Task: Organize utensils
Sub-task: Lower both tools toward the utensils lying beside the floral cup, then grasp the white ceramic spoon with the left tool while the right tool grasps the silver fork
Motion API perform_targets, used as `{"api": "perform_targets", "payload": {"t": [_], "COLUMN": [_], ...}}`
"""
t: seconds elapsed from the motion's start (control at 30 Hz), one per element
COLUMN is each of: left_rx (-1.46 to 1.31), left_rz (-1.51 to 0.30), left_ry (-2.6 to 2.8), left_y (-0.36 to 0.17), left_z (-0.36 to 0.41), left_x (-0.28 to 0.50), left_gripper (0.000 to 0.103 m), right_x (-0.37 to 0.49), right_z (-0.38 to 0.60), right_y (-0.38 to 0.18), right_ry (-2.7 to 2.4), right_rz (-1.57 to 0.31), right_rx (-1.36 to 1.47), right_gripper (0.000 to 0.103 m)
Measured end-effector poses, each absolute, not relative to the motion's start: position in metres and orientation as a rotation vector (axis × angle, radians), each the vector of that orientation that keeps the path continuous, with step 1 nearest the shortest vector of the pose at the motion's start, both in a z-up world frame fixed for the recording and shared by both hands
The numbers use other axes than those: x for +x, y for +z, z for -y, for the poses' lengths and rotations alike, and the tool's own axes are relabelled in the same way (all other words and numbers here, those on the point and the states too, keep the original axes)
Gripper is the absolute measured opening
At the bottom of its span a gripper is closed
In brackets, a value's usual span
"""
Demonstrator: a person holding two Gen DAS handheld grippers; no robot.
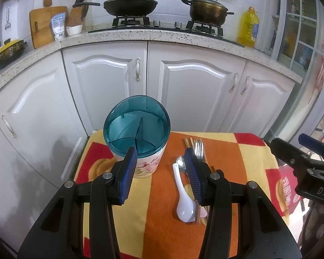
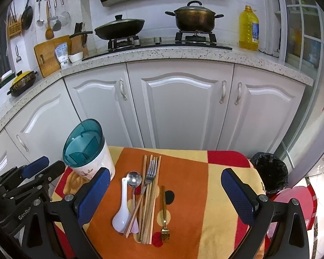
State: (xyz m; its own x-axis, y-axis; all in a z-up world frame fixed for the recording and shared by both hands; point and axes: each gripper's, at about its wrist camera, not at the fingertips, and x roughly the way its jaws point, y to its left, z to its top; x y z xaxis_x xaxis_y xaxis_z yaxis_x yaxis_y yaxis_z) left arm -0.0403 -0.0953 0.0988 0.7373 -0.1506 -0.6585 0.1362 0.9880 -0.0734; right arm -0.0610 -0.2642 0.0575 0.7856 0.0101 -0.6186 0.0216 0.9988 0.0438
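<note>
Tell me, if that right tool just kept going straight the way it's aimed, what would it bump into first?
Probably the pile of utensils on the cloth: the right tool is open and points down over the chopsticks and silver fork. Depth is hard to judge, so it might touch the cloth just beyond them instead.

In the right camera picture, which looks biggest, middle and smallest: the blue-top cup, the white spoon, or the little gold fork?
1. Utensil holder
2. White spoon
3. Gold fork
The spoon and fork look alike in length; the spoon is wider.
</note>
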Motion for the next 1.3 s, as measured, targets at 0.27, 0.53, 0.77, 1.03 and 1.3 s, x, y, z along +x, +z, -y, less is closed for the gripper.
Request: {"api": "perform_targets", "payload": {"t": [0.27, 0.53, 0.77, 1.03, 1.3], "left_rx": [-0.056, -0.073, -0.066, -0.113, -0.032], "left_rz": [-0.776, -0.900, -0.981, -1.049, -1.061], "left_ry": [-0.196, -0.274, -0.297, -0.289, -0.247], "left_y": [0.083, 0.031, -0.010, -0.044, -0.060], "left_z": [0.093, 0.099, 0.113, 0.124, 0.147], "left_x": [-0.037, -0.030, -0.013, 0.015, 0.031], "left_gripper": [0.045, 0.045, 0.045, 0.044, 0.030], "right_x": [-0.056, -0.033, -0.009, 0.012, 0.022], "right_z": [0.272, 0.279, 0.284, 0.294, 0.292], "right_y": [0.037, -0.022, -0.060, -0.081, -0.084], "right_ry": [0.013, 0.086, 0.143, 0.152, 0.172], "right_rz": [-0.712, -0.844, -0.934, -0.986, -1.008], "right_rx": [0.040, 0.080, 0.167, 0.209, 0.206], "right_gripper": [0.103, 0.079, 0.059, 0.059, 0.059]}}
